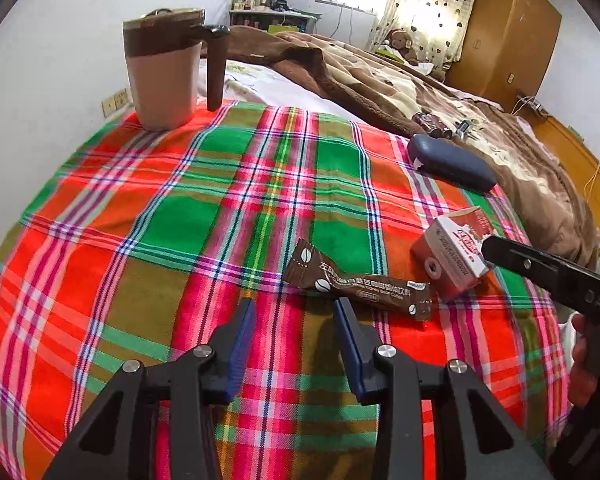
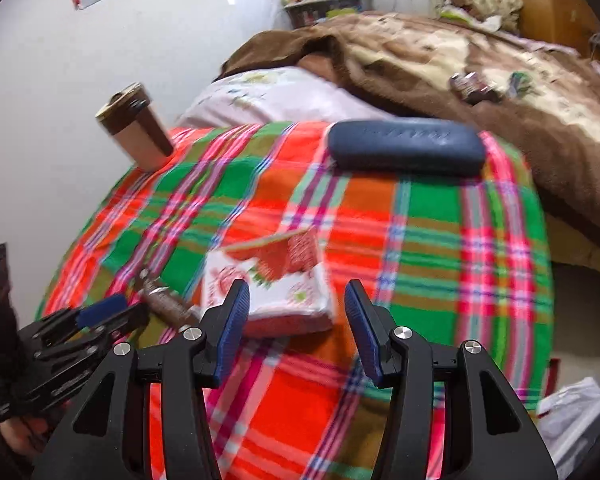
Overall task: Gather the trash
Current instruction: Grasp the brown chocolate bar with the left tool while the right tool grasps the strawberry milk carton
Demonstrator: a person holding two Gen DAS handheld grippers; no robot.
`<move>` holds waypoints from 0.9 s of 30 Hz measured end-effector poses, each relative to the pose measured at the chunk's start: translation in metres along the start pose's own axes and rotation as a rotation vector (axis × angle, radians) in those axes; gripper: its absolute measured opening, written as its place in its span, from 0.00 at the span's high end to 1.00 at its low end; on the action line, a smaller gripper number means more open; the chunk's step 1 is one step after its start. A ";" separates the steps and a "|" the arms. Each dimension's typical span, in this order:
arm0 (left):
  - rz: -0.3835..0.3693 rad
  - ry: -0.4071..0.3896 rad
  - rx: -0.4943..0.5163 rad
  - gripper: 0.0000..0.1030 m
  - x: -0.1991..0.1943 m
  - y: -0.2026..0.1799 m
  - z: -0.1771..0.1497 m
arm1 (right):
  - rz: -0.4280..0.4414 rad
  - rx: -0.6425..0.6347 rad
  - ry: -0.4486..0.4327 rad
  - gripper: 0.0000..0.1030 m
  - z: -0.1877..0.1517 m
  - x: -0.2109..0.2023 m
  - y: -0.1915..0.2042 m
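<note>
Left wrist, coffee sachet (image 1: pixel 360 290): flat on plaid cloth (image 1: pixel 180 220), long axis left-right, just ahead of left gripper (image 1: pixel 296 308), jaws apart, empty
Left wrist, milk carton (image 1: pixel 454 254): on its side beside sachet
Right wrist, right gripper (image 2: pixel 296 292): spread, tilted down, carton (image 2: pixel 276 284) not pinched
Right wrist, mug (image 2: pixel 136 132): lidded, contents hidden

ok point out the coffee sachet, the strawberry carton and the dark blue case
coffee sachet (image 1: pixel 360 289): left wrist view, middle of the brown wrapper
strawberry carton (image 2: pixel 288 280): right wrist view, printed top face
dark blue case (image 2: pixel 406 146): right wrist view, centre of the lid
</note>
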State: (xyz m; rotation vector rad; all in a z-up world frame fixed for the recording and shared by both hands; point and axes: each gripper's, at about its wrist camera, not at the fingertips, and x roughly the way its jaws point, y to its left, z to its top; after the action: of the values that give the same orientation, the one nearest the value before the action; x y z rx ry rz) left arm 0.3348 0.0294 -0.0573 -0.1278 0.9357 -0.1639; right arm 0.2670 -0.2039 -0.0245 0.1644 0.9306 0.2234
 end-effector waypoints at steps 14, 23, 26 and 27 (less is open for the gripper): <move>-0.033 0.014 -0.095 0.42 0.014 -0.005 0.021 | 0.024 0.078 0.041 0.45 -0.017 -0.003 -0.017; 0.120 0.017 0.103 0.48 0.029 -0.034 0.017 | -0.023 0.081 0.016 0.45 -0.014 -0.008 -0.028; 0.114 0.020 0.129 0.50 0.021 -0.032 0.009 | 0.000 0.099 -0.003 0.45 -0.011 -0.008 -0.033; 0.109 0.022 0.125 0.52 0.018 -0.029 0.007 | 0.027 0.114 -0.009 0.45 -0.009 -0.006 -0.035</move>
State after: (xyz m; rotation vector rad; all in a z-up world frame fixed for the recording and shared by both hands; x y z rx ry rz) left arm 0.3490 -0.0026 -0.0622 0.0405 0.9490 -0.1232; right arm 0.2601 -0.2386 -0.0332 0.2829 0.9331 0.1950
